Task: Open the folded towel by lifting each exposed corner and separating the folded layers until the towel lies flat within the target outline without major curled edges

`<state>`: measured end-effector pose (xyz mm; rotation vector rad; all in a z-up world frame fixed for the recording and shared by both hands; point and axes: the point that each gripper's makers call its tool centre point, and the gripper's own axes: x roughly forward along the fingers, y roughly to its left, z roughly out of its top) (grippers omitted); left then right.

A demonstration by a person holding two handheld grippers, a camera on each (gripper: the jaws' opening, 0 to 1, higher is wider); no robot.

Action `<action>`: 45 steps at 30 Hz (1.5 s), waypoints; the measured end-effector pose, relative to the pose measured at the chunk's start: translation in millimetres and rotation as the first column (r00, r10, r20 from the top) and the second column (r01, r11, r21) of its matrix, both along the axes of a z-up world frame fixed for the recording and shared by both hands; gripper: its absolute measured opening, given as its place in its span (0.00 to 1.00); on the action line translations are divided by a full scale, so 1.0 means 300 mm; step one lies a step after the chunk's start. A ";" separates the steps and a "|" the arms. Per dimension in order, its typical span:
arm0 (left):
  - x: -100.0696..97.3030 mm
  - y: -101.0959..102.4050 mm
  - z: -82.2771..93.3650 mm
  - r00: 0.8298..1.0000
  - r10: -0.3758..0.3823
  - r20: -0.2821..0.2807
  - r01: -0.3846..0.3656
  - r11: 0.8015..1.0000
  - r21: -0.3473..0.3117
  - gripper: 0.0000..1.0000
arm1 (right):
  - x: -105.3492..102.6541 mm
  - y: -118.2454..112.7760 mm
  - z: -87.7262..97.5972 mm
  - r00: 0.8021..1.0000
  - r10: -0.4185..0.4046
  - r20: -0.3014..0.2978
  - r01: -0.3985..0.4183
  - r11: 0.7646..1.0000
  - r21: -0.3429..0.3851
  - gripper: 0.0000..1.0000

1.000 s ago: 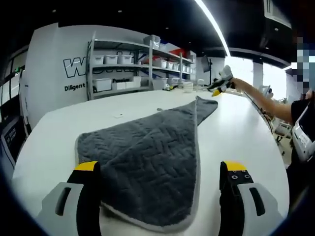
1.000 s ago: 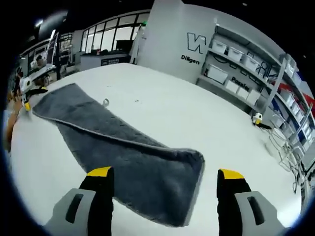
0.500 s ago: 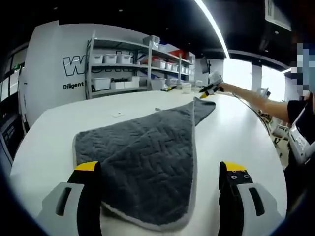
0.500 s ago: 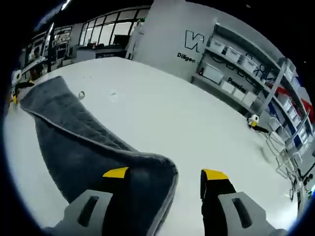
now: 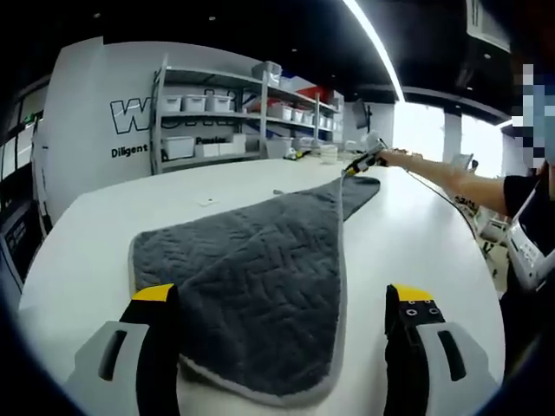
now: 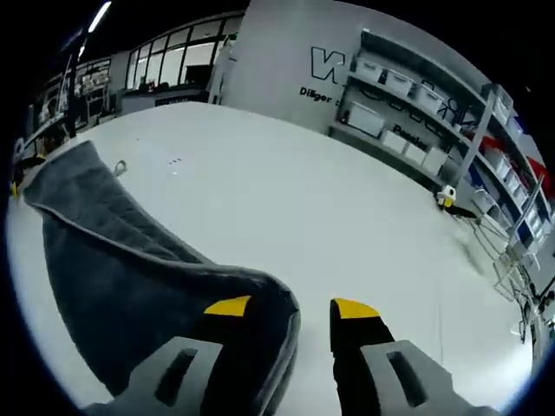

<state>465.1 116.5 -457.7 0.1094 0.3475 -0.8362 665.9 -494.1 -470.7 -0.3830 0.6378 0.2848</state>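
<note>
A grey quilted towel lies folded on the white table, narrowing toward its far end. My left gripper stands open over the near rounded corner, one jaw on each side of it, with the cloth lying flat. At the far end a person's outstretched arm holds my right gripper at the towel's tip. In the right gripper view, the towel bunches up at that corner. My right gripper is partly closed around it: the cloth covers the left jaw's inner side, and a strip of table shows before the right jaw.
Metal shelves with white bins line the wall behind the table, also seen as shelves in the right gripper view. A person stands at the table's right edge. A small yellow item sits near the far edge.
My right gripper has moved onto the towel's far corner and its jaws have narrowed around it, raising the cloth into a hump. The left gripper has stayed in place, open.
</note>
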 end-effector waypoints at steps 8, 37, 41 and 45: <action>-0.001 -0.001 -0.011 1.000 -0.003 -0.009 0.003 1.000 0.016 0.96 | -0.002 0.035 -0.015 0.998 0.069 0.005 -0.069 0.997 -0.029 0.08; 0.005 0.016 -0.003 1.000 0.002 -0.010 -0.001 1.000 0.014 0.95 | -0.286 0.183 0.201 0.932 0.246 0.265 -0.239 0.969 -0.060 0.00; 0.001 0.013 0.003 1.000 0.003 -0.008 -0.003 1.000 0.003 0.95 | -0.365 0.212 0.216 0.917 0.285 0.277 -0.269 0.958 -0.097 0.00; 0.004 0.014 0.006 1.000 0.004 -0.006 -0.004 1.000 0.002 0.95 | -0.429 0.236 0.233 0.905 0.313 0.290 -0.297 0.950 -0.098 0.00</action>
